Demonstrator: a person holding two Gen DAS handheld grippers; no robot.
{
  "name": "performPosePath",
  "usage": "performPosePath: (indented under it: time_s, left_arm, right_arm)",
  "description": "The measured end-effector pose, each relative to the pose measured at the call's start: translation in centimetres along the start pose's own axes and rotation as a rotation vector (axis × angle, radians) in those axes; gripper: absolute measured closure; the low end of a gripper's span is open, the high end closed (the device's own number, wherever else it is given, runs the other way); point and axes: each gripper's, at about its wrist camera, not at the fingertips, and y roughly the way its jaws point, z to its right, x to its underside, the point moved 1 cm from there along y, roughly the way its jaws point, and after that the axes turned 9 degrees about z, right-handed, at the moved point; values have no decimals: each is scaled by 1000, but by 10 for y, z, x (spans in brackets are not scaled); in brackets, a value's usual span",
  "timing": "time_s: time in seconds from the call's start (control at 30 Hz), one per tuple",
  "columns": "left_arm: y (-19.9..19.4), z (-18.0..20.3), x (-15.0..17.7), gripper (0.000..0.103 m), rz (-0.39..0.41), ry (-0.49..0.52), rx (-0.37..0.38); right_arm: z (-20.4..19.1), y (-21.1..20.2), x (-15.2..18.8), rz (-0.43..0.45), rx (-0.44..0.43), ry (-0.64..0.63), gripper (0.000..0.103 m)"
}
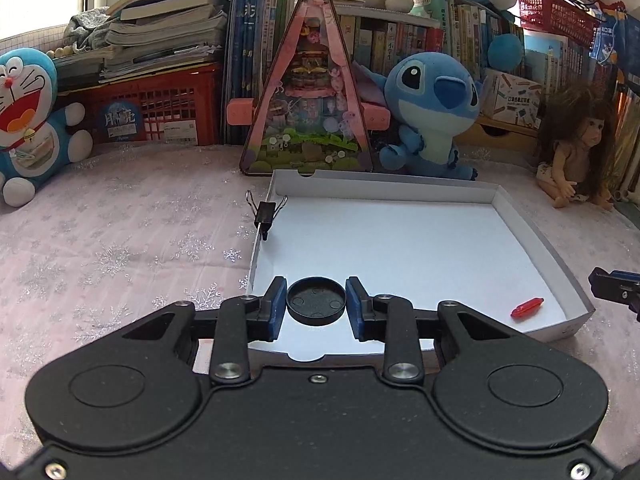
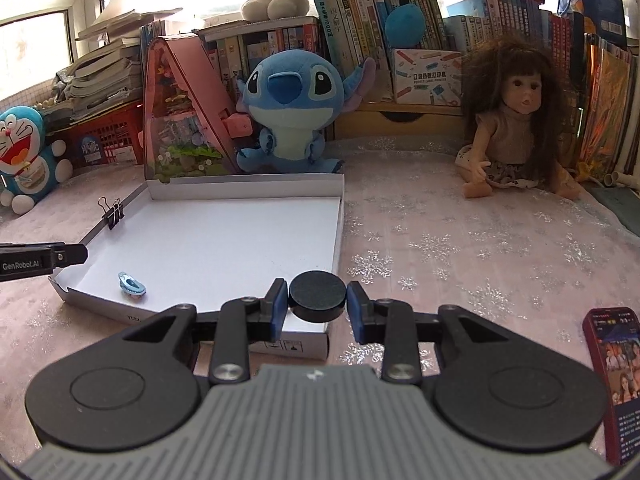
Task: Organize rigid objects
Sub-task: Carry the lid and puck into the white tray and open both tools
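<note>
A black cap [image 1: 316,300], hollow side up, sits pinched between the pads of the left gripper [image 1: 316,302], above the near left corner of the white tray [image 1: 536,236]. A black disc [image 2: 317,295], flat side up, is clamped the same way in the right gripper [image 2: 317,298], over the tray's near right edge. A red piece [image 1: 527,307], a blue clip [image 2: 131,283] and a binder clip [image 1: 265,214] are already at the tray. The step looks like carrying both to the tray; next each needs lowering onto bare floor, then releasing.
</note>
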Motion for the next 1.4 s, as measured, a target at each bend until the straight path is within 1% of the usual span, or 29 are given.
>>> performPosePath:
  time_s: [0.23, 0.37, 0.57, 0.67, 0.9, 1.1, 1.4]
  left_arm:
    - [24, 2, 4, 73, -51, -10, -10]
    - [31, 5, 3, 73, -50, -3, -15]
    - [37, 8, 5, 73, -62, -1, -23]
    - [39, 9, 6, 73, -68, 3, -24]
    - [42, 9, 8, 73, -82, 8, -30]
    - [46, 7, 10, 73, -95, 7, -35]
    - [50, 11, 11, 73, -93, 23, -36]
  right_arm:
    - [1, 28, -13, -78, -33, 44, 65]
    - [1, 46, -20, -127, -49, 72, 65]
    - [-1, 70, -23, -193, -49, 94, 65]
    - [-6, 70, -20, -200, -91, 122, 65]
    - [-34, 69, -19, -219, -175, 105, 65]
    - [-46, 75, -14, -249, -192, 95, 65]
    - [-50, 78, -13, -276, -171, 95, 63]
